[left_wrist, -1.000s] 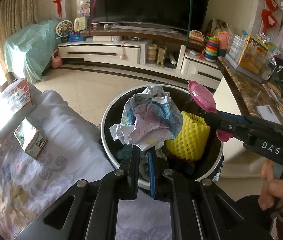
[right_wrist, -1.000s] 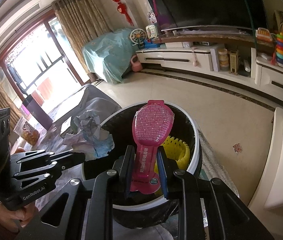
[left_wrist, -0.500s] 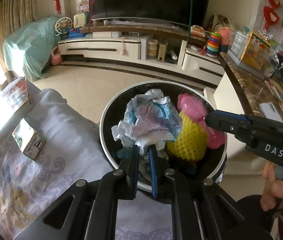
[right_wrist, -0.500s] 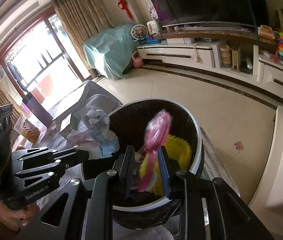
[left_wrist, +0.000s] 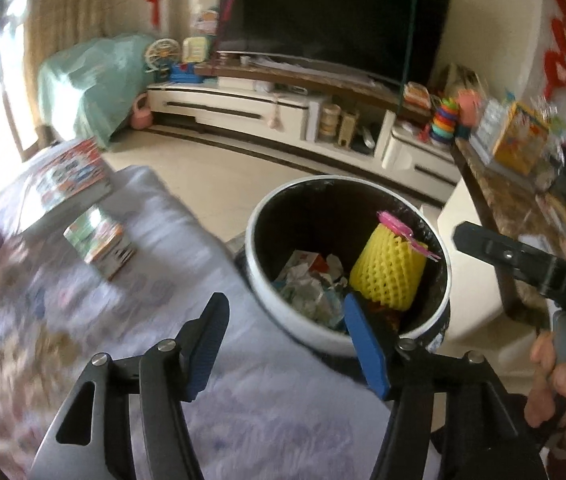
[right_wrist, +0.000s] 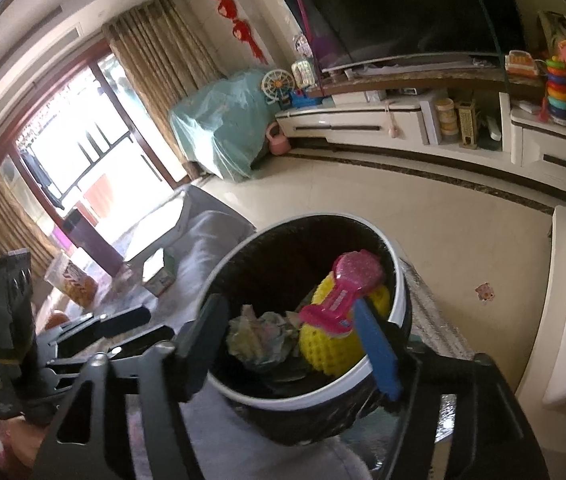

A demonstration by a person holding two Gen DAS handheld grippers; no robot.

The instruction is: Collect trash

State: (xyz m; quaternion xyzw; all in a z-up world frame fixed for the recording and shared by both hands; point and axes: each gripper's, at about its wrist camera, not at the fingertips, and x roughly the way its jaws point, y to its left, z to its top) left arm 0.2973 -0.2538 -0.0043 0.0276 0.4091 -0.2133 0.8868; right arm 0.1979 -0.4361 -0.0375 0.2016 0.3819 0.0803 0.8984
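A round trash bin (left_wrist: 279, 316) with a white rim and black liner stands beside the sofa; it also shows in the right wrist view (right_wrist: 397, 280). Inside lie crumpled paper (left_wrist: 307, 288) (right_wrist: 263, 338), a yellow foam net (left_wrist: 387, 276) (right_wrist: 331, 344) and a pink plastic package (right_wrist: 347, 288) (left_wrist: 403, 234) resting on the net. My left gripper (left_wrist: 287, 344) is open and empty just above the bin's near rim. My right gripper (right_wrist: 291, 344) is open and empty over the bin; its arm shows in the left wrist view (left_wrist: 523, 260).
A sofa with a pale patterned cover (left_wrist: 83, 320) lies left of the bin, with a small box (left_wrist: 99, 240) and a larger book (left_wrist: 71, 180) on it. A TV cabinet (left_wrist: 283, 112) stands across the tiled floor. A marble-topped counter (left_wrist: 523, 208) is at the right.
Both grippers opened. The crumpled paper dropped from my left gripper into the bin, and the pink package fell from my right gripper onto the yellow net. Both grippers pulled back slightly.
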